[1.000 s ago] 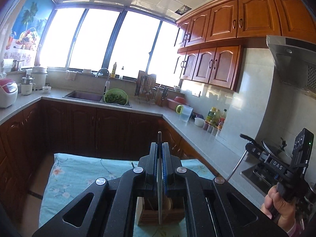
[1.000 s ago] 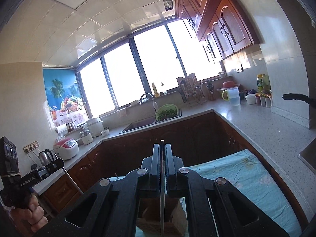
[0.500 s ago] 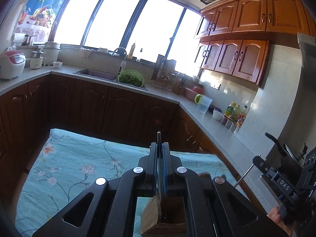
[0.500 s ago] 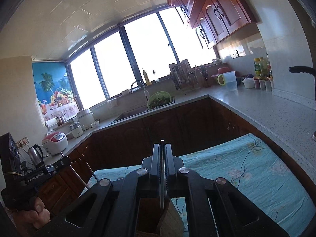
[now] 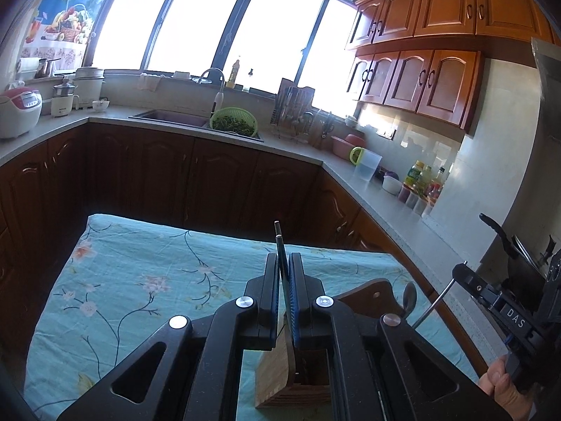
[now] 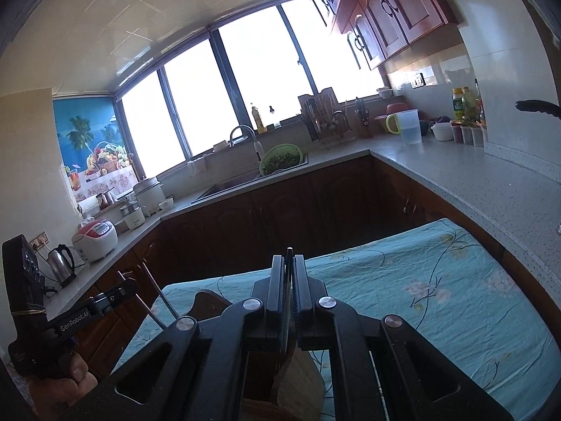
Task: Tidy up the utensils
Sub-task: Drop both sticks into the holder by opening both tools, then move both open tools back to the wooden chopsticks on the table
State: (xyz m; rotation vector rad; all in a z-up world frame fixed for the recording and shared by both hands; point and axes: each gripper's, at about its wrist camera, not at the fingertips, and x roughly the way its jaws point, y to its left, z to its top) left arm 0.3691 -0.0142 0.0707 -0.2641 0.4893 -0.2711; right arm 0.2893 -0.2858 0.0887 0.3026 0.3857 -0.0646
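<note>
While both grippers hang over the wooden utensil block (image 5: 292, 382), each is clamped on a thin utensil. Left gripper (image 5: 284, 273): pads pinched onto a dark flat handle (image 5: 279, 245), long axis running along the fingers, tip poking past them, lower end dropping toward the block's open top. Right gripper (image 6: 289, 273): same story, jaws squeezed on a thin dark utensil (image 6: 289, 256), edge-on between the pads, lower part heading down to the block (image 6: 298, 375). Can't tell whether either one is a knife, fork or spoon.

Block sits on the floral blue cloth (image 5: 140, 280) near the table's near edge, directly below both grippers. A brown cutting board (image 5: 371, 294) lies just behind it, toward the table's right edge, with a metal spoon (image 5: 408, 296) sticking up beside it.

Key relation: block is straight under each gripper, and both utensils' long axes are roughly in line with the slot openings, so my read is a mostly vertical insert. Left looks slightly better centred over the opening; neither arm is clearly nearer. Whether the tips are already inside the slots is hidden by the gripper bodies.

Risk, as I judge it: both going in together could clash.
</note>
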